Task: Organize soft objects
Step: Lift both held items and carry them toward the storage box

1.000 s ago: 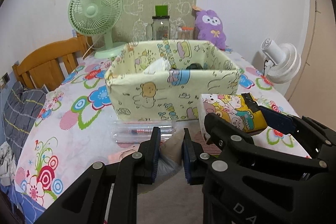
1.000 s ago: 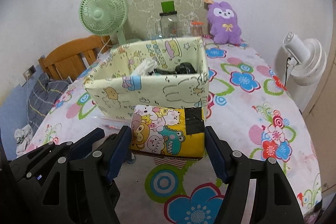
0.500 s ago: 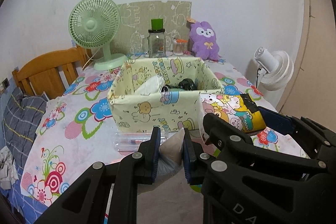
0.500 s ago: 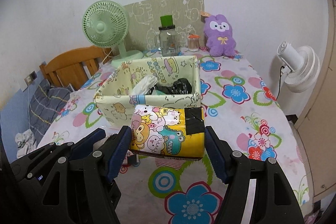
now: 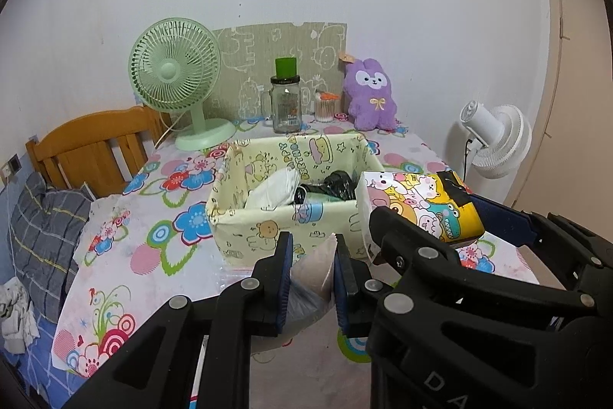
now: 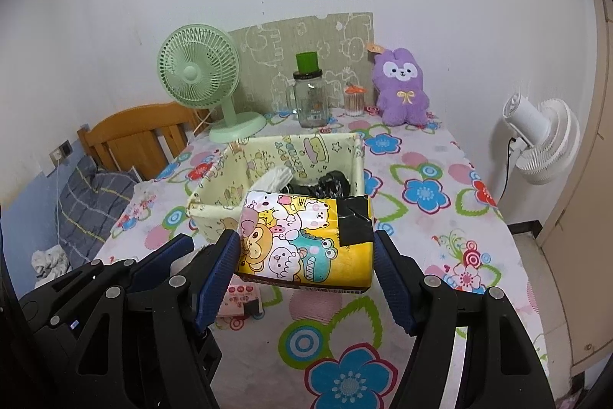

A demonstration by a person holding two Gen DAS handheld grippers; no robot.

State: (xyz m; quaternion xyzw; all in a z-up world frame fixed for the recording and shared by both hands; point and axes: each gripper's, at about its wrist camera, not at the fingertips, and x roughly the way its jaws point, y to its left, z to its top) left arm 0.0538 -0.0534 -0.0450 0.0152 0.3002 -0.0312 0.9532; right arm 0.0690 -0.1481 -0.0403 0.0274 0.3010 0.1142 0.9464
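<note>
Two grippers work above a flower-print tablecloth. Through the left wrist camera, we see our left gripper clamped on a crumpled plastic bag, held just before the cartoon-print fabric box.

Through the right wrist camera, our right gripper has its jaws closed on a yellow cartoon tissue pack, lifted beside the box, where a white cloth and black bag lie.

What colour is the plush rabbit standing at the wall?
The plush rabbit is purple, with a white face and a yellow bow; the right wrist view shows it best.
</note>
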